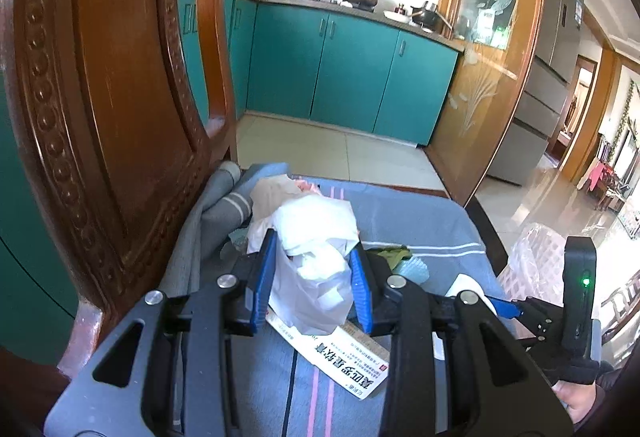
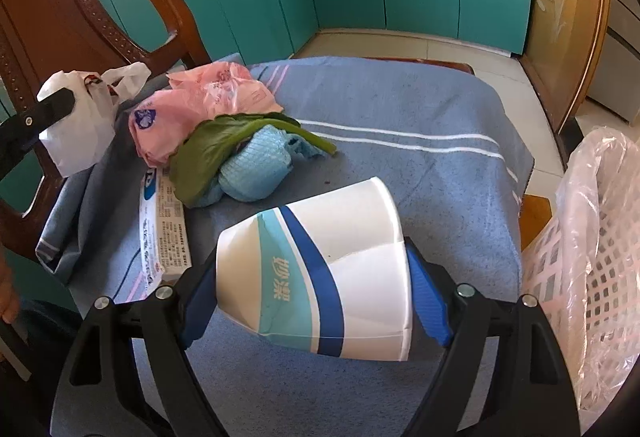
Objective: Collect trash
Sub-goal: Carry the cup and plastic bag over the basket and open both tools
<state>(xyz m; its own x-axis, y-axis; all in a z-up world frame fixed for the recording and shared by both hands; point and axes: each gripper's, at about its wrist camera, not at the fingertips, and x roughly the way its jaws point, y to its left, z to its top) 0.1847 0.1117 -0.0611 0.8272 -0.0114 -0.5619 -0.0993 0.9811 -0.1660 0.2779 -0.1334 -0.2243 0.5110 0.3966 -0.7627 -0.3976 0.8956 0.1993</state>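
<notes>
My left gripper (image 1: 314, 243) is shut on a crumpled white plastic bag (image 1: 316, 277), held just above the blue striped towel (image 1: 400, 213) on the chair seat. The same bag (image 2: 76, 133) shows at the far left of the right wrist view. My right gripper (image 2: 310, 261) is shut on a white paper cup (image 2: 352, 245) with blue and teal bands. The cup lies on its side and its wall is dented between the pads. A pink plastic bag (image 2: 208, 97), a green leaf (image 2: 212, 153), a light blue wad (image 2: 256, 169) and a flattened printed box (image 2: 164, 225) lie on the towel.
A pink lattice basket (image 2: 592, 237) lined with clear plastic stands to the right of the chair. The carved wooden chair back (image 1: 100, 97) rises on the left. Teal kitchen cabinets (image 1: 352, 73) and a tiled floor lie beyond.
</notes>
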